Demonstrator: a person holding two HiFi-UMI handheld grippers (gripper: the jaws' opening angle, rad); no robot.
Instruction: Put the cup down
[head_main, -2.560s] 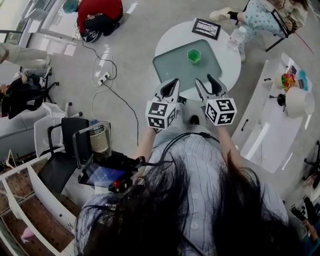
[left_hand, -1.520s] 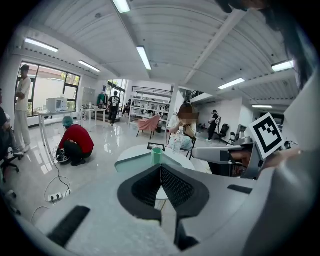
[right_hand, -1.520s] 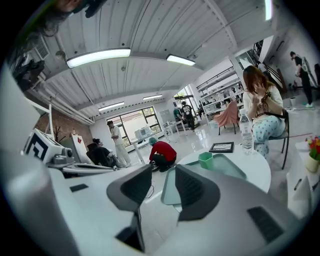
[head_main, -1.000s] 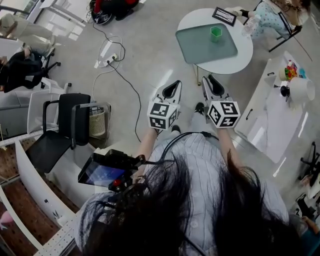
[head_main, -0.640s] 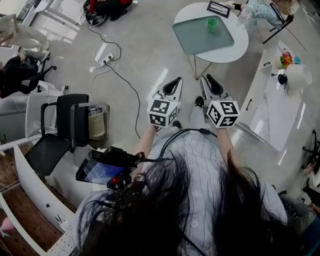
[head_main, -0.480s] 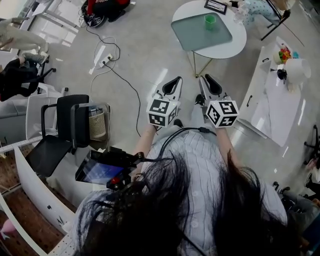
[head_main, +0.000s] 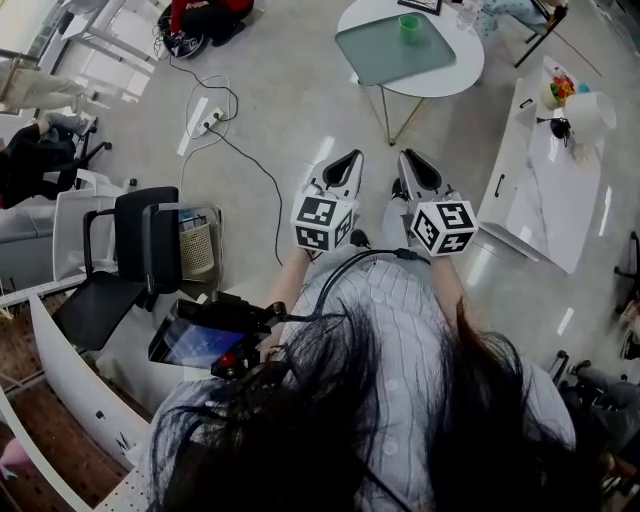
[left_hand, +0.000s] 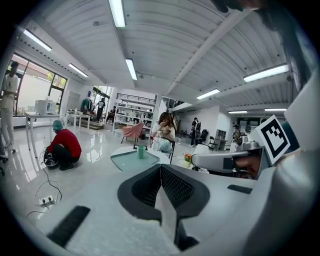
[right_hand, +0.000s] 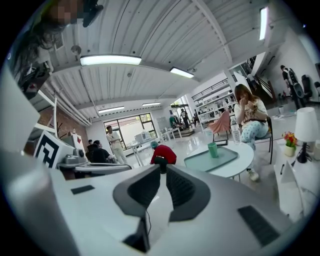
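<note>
The green cup (head_main: 410, 27) stands upright on a grey-green tray (head_main: 378, 52) on the round white table (head_main: 452, 74), at the top edge of the head view. It also shows small and far off as the cup (left_hand: 141, 151) in the left gripper view and the cup (right_hand: 213, 149) in the right gripper view. My left gripper (head_main: 348, 160) and right gripper (head_main: 411, 160) are held side by side over the floor, well short of the table. The left gripper (left_hand: 161, 168) is shut and empty. The right gripper (right_hand: 162, 168) has just been closing with nothing between its jaws, and its tips now meet.
A black chair (head_main: 140, 245) and a wire bin (head_main: 199, 250) stand at the left, with a cable (head_main: 250, 170) across the floor. A white counter (head_main: 545, 190) with a lamp (head_main: 592, 106) runs along the right. A person in red (head_main: 205, 12) crouches far left; another person (right_hand: 250, 117) sits behind the table.
The table with the cup has slid up and away in the head view as I back off from it. Both grippers keep their place before me, still empty.
</note>
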